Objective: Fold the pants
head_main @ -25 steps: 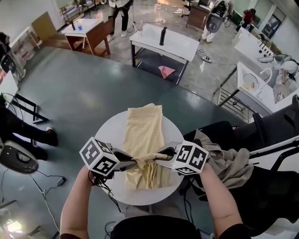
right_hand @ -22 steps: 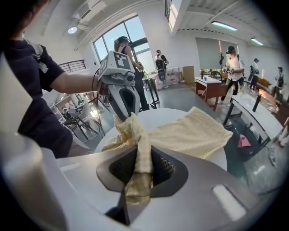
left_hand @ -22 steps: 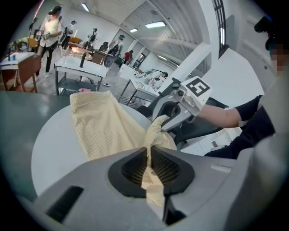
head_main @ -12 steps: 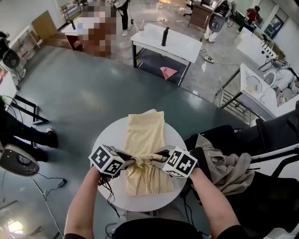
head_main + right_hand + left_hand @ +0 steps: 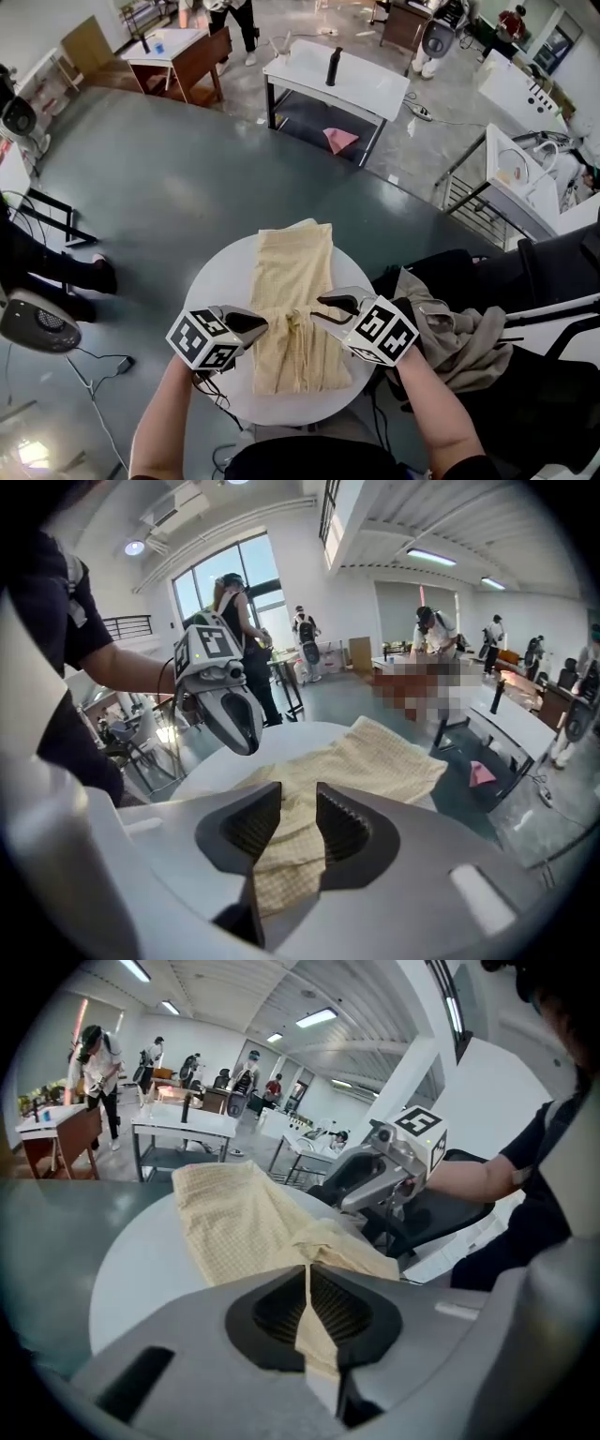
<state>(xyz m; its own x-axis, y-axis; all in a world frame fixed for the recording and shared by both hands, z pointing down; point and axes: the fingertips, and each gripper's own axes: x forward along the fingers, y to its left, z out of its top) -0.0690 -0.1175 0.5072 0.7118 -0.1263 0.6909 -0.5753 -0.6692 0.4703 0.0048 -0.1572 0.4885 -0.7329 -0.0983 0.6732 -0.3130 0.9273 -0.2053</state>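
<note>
While atop round table (image 5: 220,272), pale-yellow pants (image 5: 292,272).

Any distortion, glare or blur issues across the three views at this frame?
Head view: sharp, barrel-curved edges, soft sheen on the dark floor, pants evenly lit. Left gripper view: heavy fisheye, black vignette corners, ceiling lights bright. Right gripper view: same fisheye; bright window behind; a mosaic patch masks part of the background.
</note>
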